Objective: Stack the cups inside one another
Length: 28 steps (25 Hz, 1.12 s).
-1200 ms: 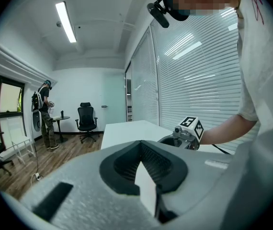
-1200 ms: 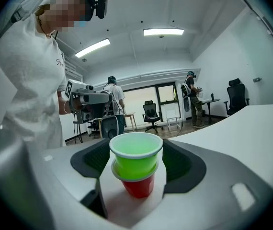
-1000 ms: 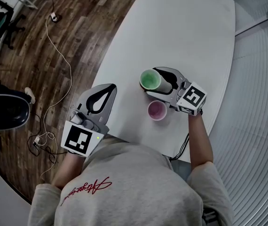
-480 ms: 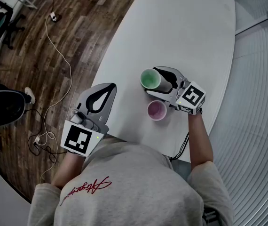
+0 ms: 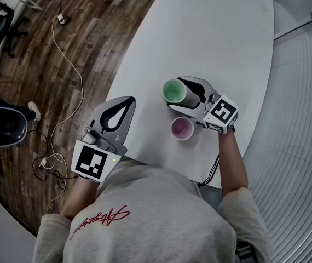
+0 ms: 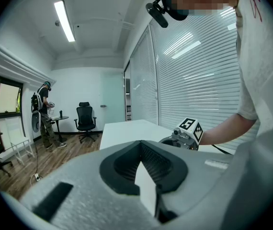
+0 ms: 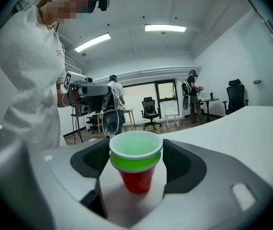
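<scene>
The right hand-held gripper [image 5: 178, 92] has its jaws spread wide and pressed against the rim of a green cup [image 7: 135, 146], which sits nested inside a red cup [image 7: 137, 180] standing on the white surface [image 5: 211, 32]. A pink cup [image 5: 182, 128] stands upright and empty just beside that hand-held gripper's body, on the side nearer the person. The left hand-held gripper [image 5: 128, 101] has its jaws together on nothing, well apart from all the cups.
</scene>
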Each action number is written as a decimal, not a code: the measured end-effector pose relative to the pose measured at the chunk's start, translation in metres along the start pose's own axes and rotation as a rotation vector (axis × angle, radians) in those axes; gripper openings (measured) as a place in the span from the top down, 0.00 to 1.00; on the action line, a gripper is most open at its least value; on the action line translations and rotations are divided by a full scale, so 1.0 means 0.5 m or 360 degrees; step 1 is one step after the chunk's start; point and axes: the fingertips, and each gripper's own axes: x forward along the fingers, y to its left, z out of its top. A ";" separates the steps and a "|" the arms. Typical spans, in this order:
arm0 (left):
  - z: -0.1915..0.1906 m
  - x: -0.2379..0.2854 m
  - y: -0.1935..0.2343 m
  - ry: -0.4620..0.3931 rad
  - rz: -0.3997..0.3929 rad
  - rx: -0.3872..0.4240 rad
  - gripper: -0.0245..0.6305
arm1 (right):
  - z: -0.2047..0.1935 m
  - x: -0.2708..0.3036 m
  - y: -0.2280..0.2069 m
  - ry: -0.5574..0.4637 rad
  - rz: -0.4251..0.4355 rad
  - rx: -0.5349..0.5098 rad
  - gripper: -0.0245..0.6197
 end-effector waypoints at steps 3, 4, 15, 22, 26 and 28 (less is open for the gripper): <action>-0.004 0.002 0.000 0.0004 0.0001 -0.0002 0.97 | -0.002 0.003 -0.001 0.0007 -0.0005 -0.0003 0.42; -0.003 0.003 0.000 0.0003 0.0001 -0.0003 0.97 | -0.002 0.003 -0.002 0.0011 -0.0006 -0.0004 0.42; 0.001 0.004 -0.004 -0.0007 0.0009 -0.0006 0.97 | -0.006 0.000 -0.001 0.0027 -0.0021 -0.0019 0.43; 0.009 0.002 -0.002 -0.0020 0.0015 -0.0009 0.97 | 0.005 0.002 -0.003 0.0005 -0.0026 -0.0014 0.43; 0.008 -0.004 0.000 -0.0021 0.0015 -0.0011 0.97 | 0.007 0.004 -0.001 0.0002 -0.0034 -0.0013 0.41; 0.004 -0.005 0.001 -0.0022 0.0014 -0.0010 0.97 | 0.006 0.006 0.000 -0.0001 -0.0039 -0.0011 0.41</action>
